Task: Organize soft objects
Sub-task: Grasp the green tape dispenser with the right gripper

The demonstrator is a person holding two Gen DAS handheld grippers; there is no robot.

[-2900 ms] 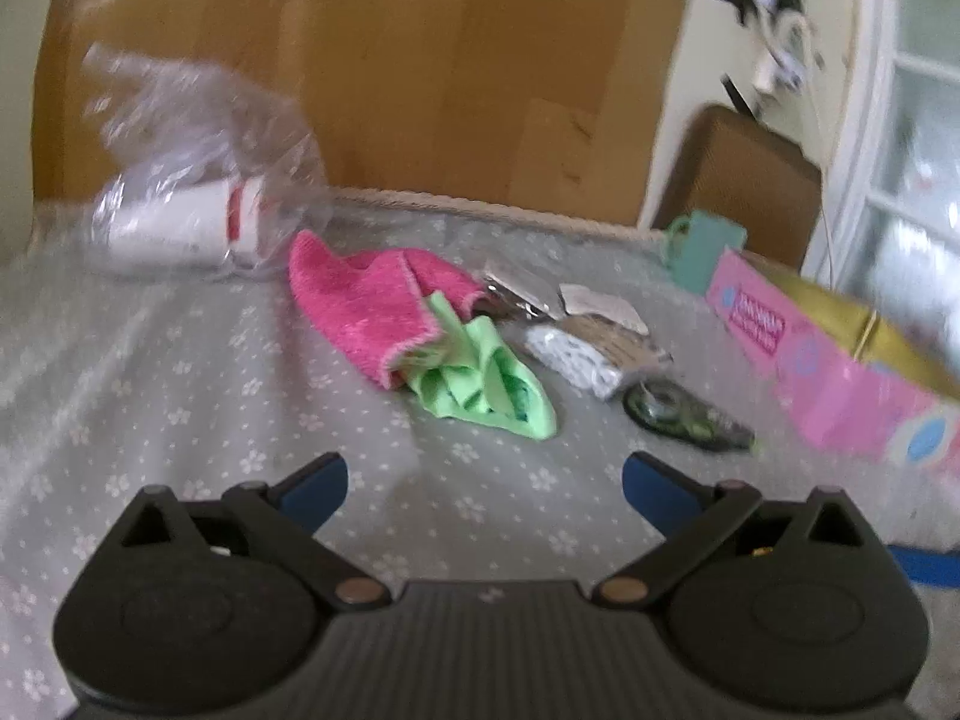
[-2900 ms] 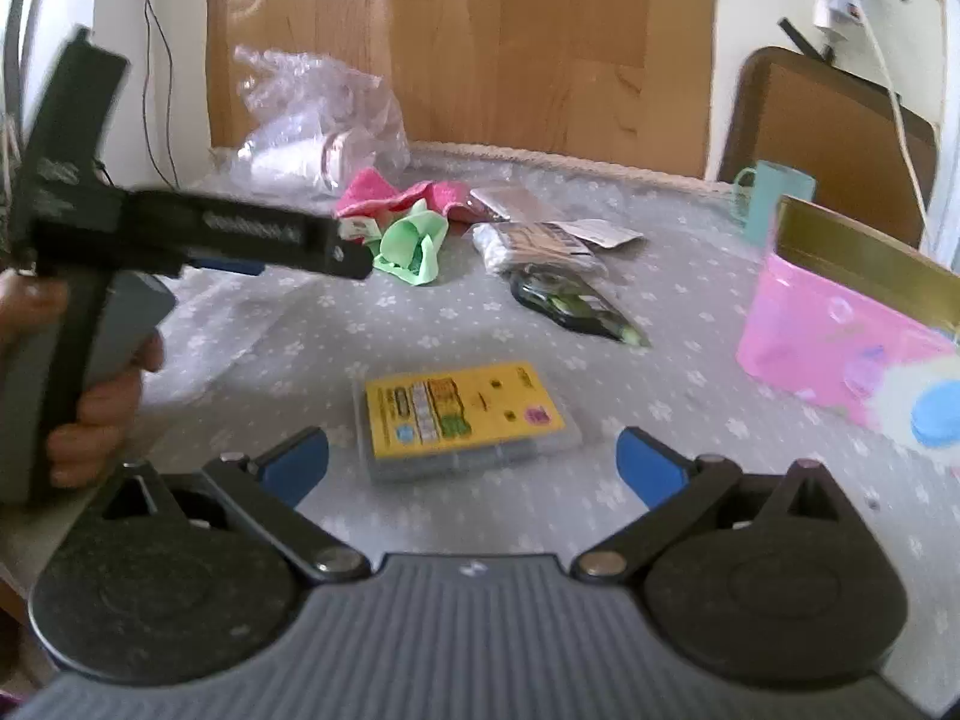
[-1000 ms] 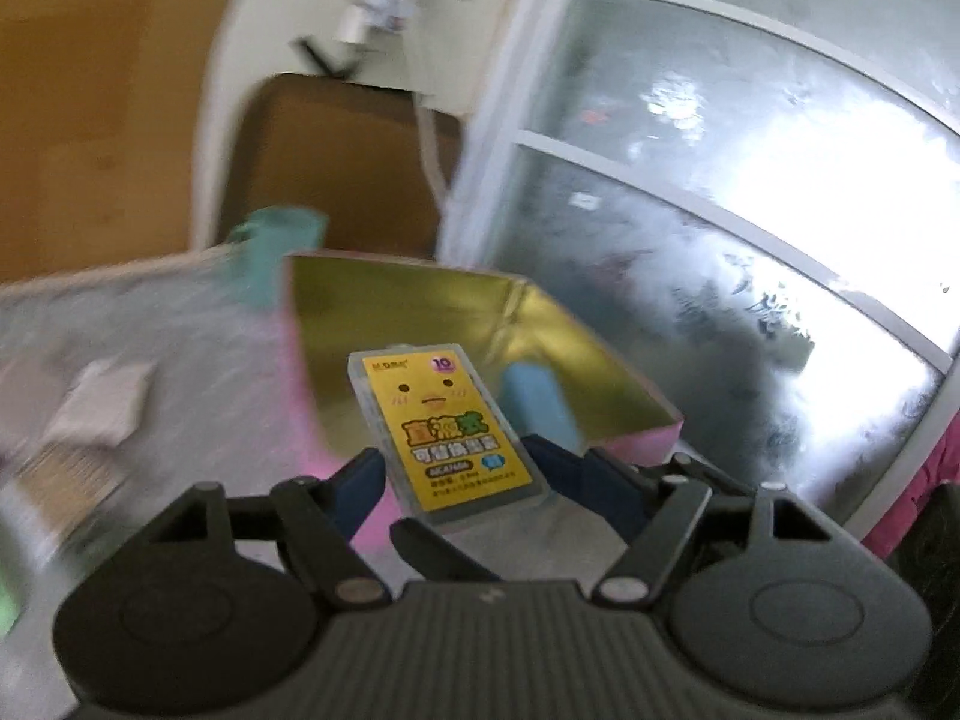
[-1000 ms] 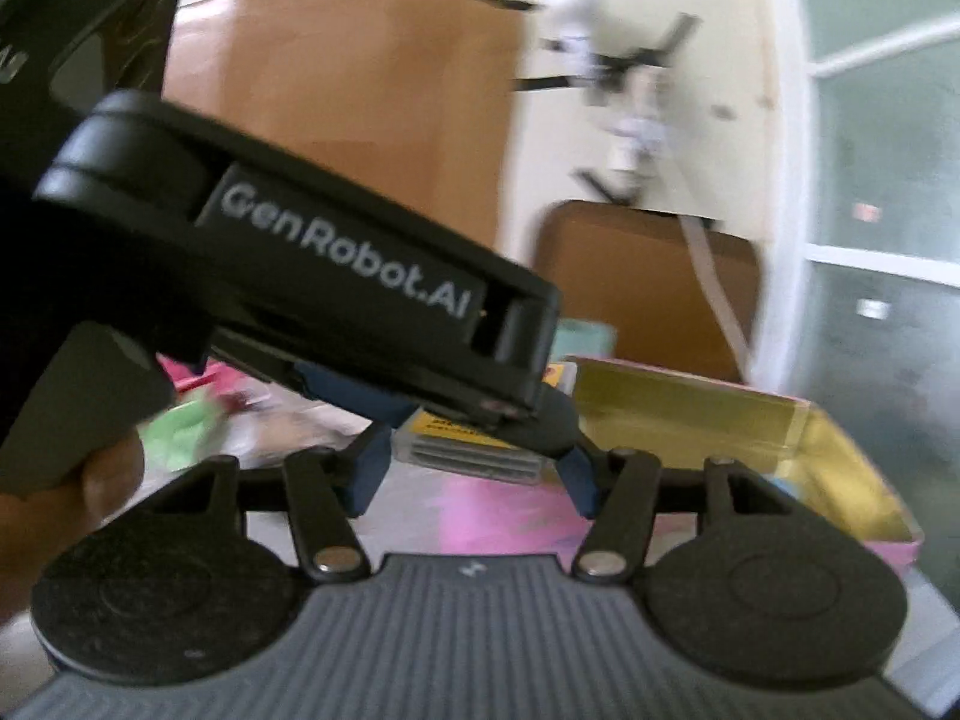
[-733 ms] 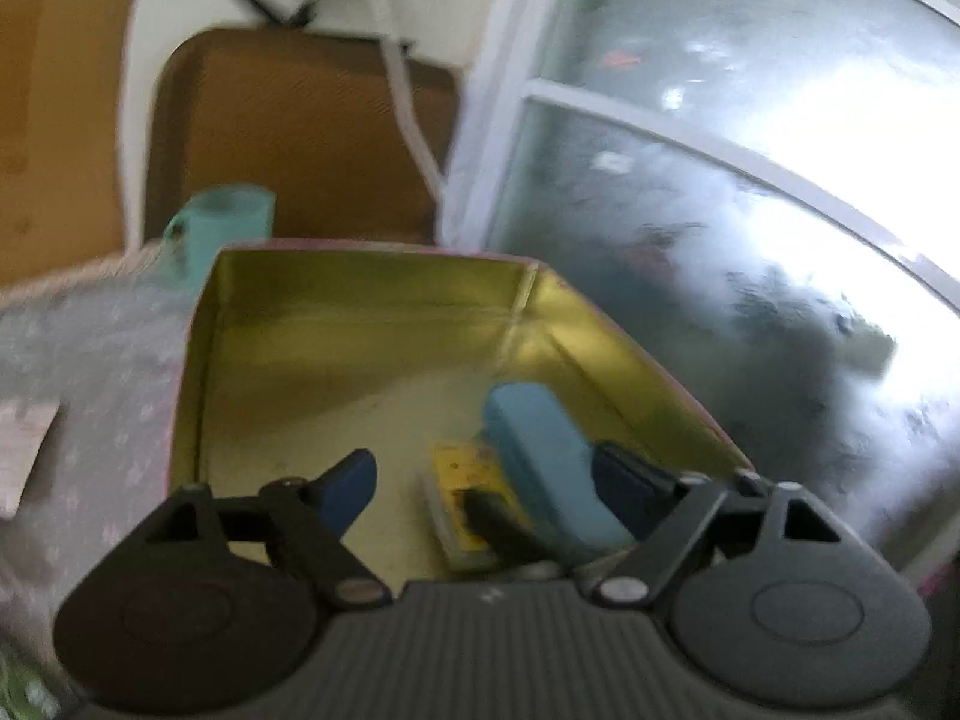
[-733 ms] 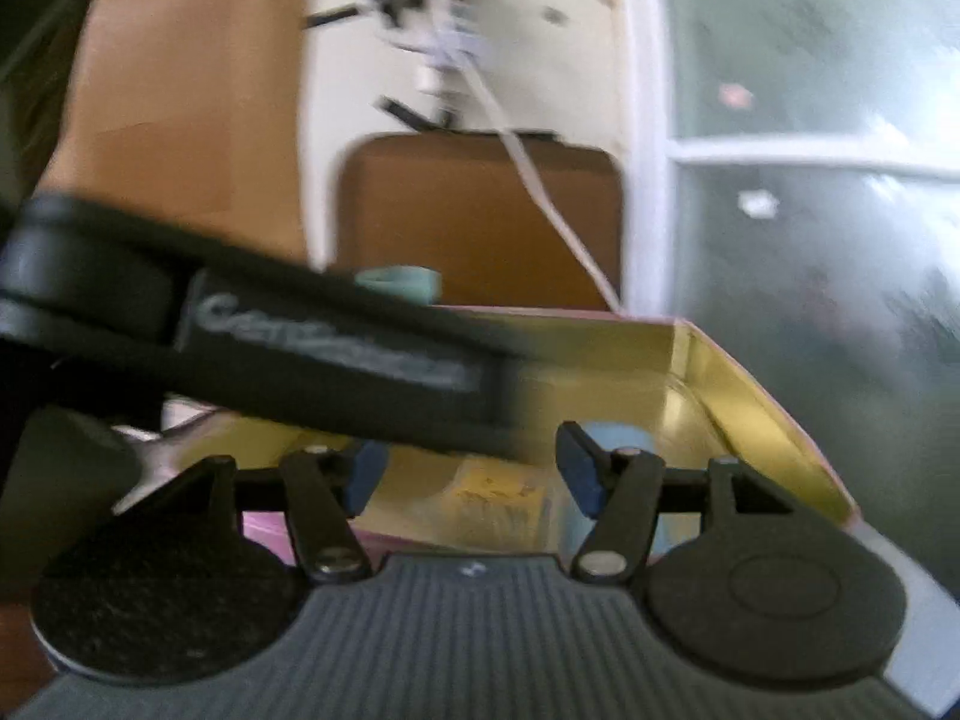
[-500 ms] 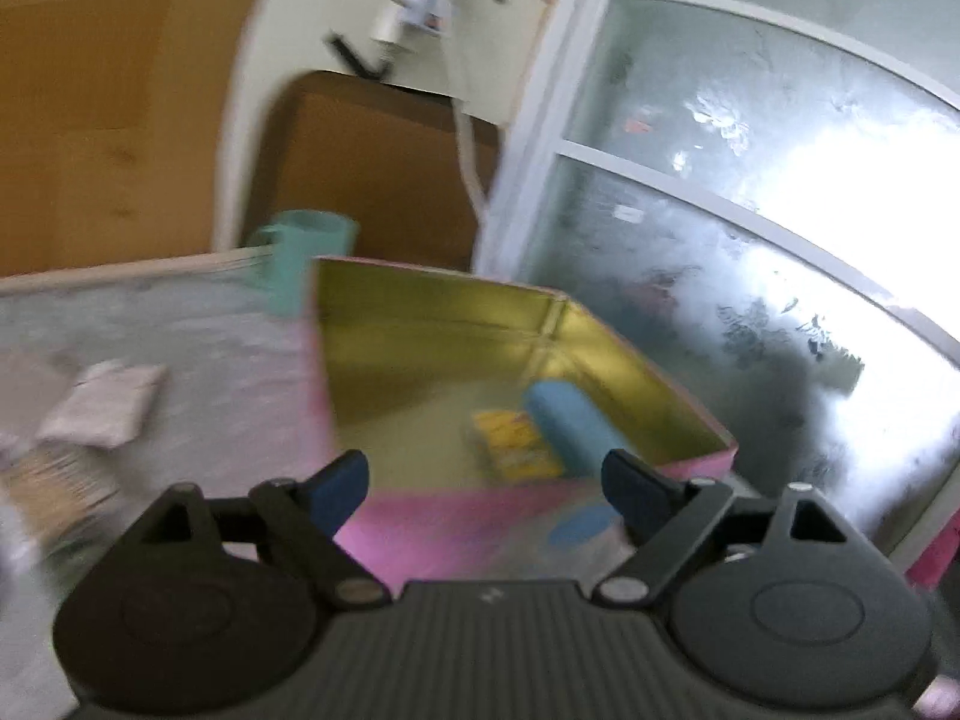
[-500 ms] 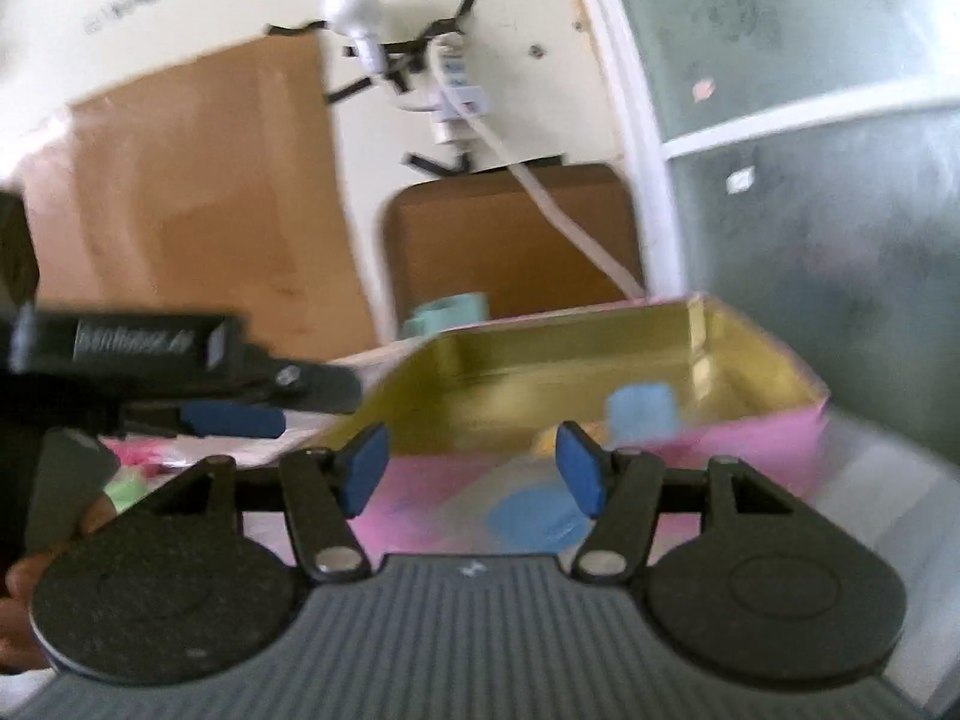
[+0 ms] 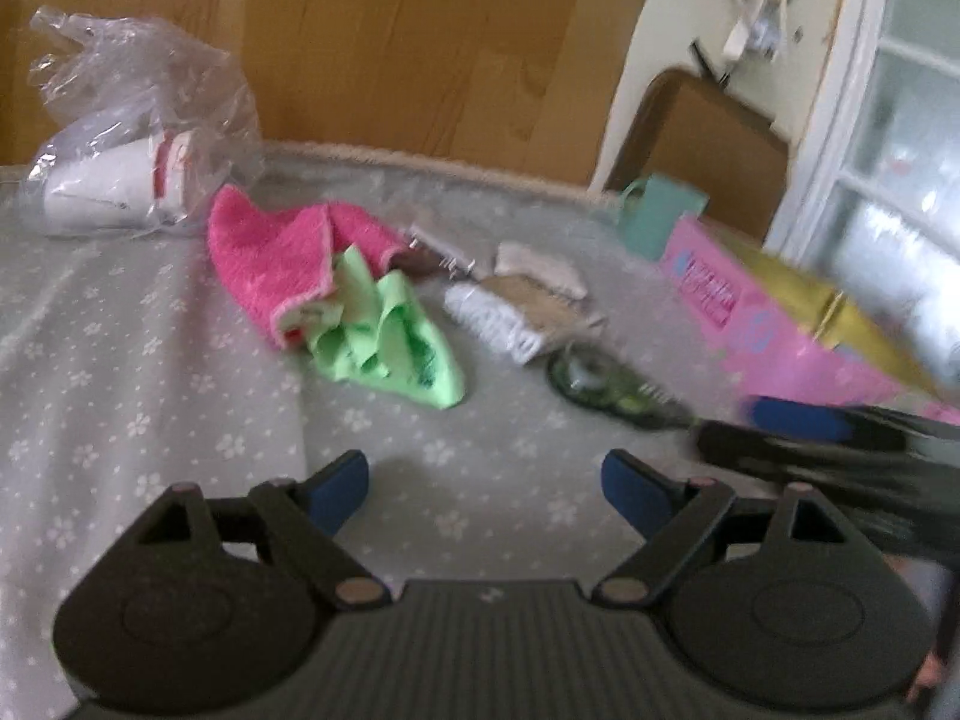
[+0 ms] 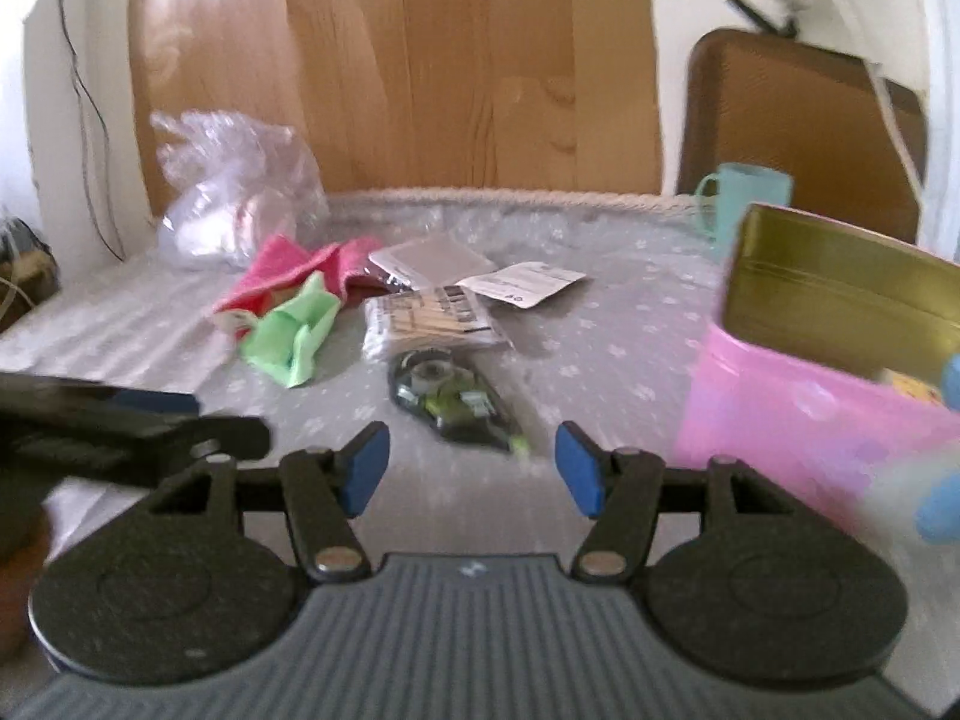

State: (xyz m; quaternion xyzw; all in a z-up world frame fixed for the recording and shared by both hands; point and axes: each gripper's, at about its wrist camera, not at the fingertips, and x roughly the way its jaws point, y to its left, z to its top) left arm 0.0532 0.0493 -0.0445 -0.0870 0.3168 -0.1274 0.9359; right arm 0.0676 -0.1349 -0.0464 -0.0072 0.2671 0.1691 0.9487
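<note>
Left gripper [image 9: 486, 489] now empty, yellow pack gone

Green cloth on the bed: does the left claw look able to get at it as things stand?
Probably yes. The left claw is open and empty, and the green cloth lies ahead of it across bare bedspread. The pink towel overlaps only its far edge; its near side is exposed.

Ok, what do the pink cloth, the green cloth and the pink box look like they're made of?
Pink cloth: fuzzy terry or microfibre, matte, with a nubby pile. Green cloth: thinner, smoother fabric, softly crumpled. Pink box: probably tin, since its gold inside shines like metal, though foil-lined card is possible.
</note>
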